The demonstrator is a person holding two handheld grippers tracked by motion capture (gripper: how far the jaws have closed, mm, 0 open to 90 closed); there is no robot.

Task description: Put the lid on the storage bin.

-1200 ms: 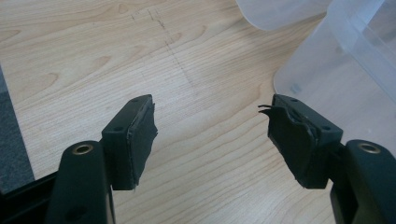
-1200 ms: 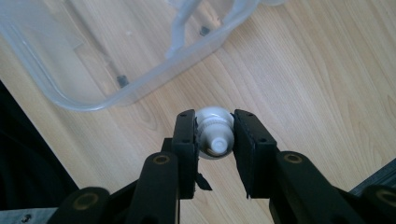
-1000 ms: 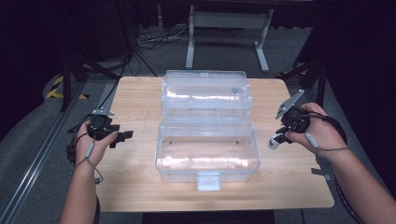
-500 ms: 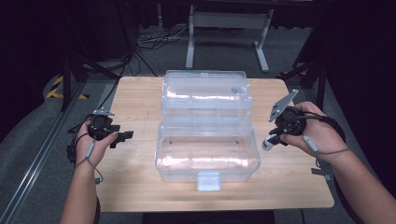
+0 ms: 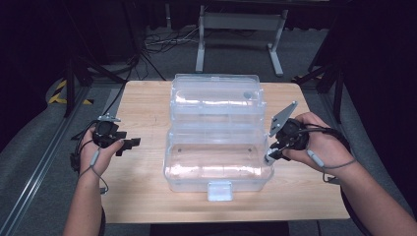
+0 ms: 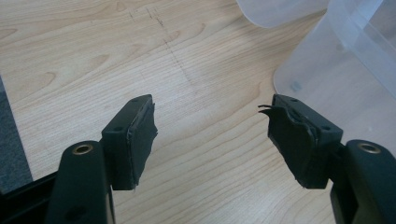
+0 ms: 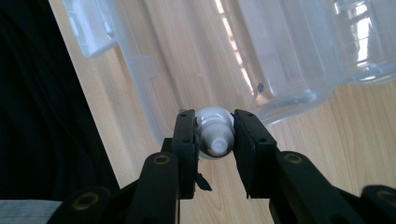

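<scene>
A clear plastic box stands open mid-table, its lid folded back behind it. My right gripper hovers at the box's right rim, shut on a small white bottle. In the right gripper view the white bottle sits cap-first between the two pads, right above the box's rim. My left gripper rests left of the box, held by a hand. Its jaws stand wide apart in the left gripper view, with bare wood between the left gripper fingertips and a box corner at the right.
The wooden table has free room left and right of the box. A white latch juts from the box's front wall near the table's front edge. Beyond the table are a dark floor, cables and a metal stand.
My right gripper has carried the white bottle leftward and down, from beside the box to its right rim. The left gripper has stayed put.
</scene>
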